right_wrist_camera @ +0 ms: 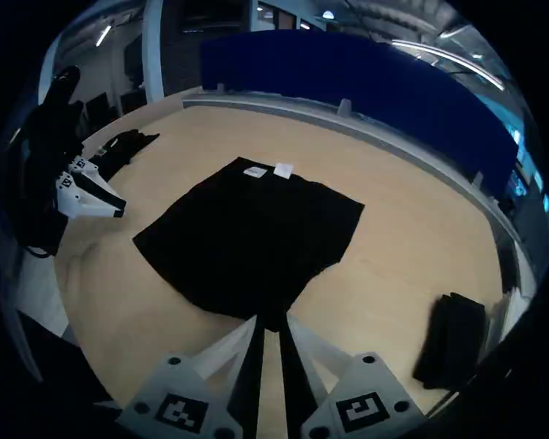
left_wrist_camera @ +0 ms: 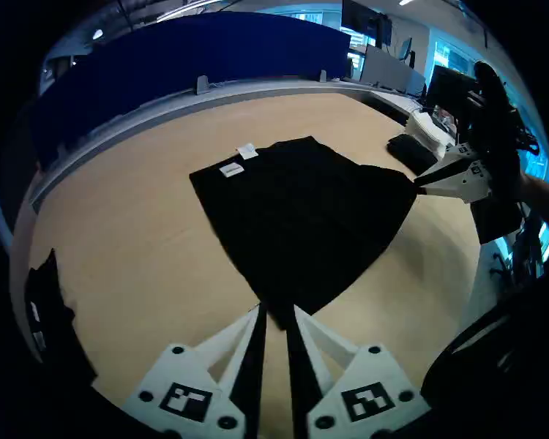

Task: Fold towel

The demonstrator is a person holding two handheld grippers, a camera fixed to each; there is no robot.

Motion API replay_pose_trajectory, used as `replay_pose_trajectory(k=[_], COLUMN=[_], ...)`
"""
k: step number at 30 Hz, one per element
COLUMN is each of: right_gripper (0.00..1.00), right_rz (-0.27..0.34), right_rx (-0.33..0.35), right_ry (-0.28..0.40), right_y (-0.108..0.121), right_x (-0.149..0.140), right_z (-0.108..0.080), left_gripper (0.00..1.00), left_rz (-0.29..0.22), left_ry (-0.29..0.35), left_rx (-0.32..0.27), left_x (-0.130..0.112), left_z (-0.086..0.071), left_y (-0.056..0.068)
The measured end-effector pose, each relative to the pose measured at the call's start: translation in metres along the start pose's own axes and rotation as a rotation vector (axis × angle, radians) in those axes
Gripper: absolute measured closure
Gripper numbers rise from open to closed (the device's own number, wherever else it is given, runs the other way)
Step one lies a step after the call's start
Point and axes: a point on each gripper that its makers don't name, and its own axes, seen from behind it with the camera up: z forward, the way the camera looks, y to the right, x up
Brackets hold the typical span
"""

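Left gripper [left_wrist_camera: 278,325] is closed to a narrow slit with a corner of the black towel [left_wrist_camera: 304,219] in it, though I can't tell if it bites. The right gripper [right_wrist_camera: 271,325] pinches the neighbouring corner. With the towel spread flat on the wooden table [left_wrist_camera: 143,241], I judge the first fold is starting: lift both corners evenly toward the far edge.

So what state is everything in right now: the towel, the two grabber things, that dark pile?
Black towel: spread flat on the table, two corners pinched.
Left gripper: fingers shut on the towel's near corner.
Right gripper: fingers shut on another corner.
Dark cloth pile: folded, lying near the table edge.
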Motion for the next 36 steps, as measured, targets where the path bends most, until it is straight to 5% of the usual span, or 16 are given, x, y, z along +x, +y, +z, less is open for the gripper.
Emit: replay_pose_trajectory(k=[5, 19, 27, 36], right_gripper=[0.86, 0.86, 0.86, 0.87], right_rz=[-0.007, -0.01, -0.012, -0.009], right_rx=[0.0, -0.002, -0.001, -0.002], right_ry=[0.002, -0.004, -0.005, -0.001], right_y=[0.0, 0.001, 0.002, 0.004], right_x=[0.001, -0.002, -0.002, 0.0], right_z=[0.0, 0.001, 0.003, 0.005], left_gripper=[0.37, 0.36, 0.53, 0.82], left_rz=[-0.024, -0.013, 0.018, 0.031], left_ry=[-0.033, -0.073, -0.104, -0.107], left_rx=[-0.033, -0.056, -0.052, -0.008], left_x=[-0.011, -0.031, -0.04, -0.04], left_z=[0.007, 0.03, 0.038, 0.04], left_y=[0.005, 0.007, 0.004, -0.005])
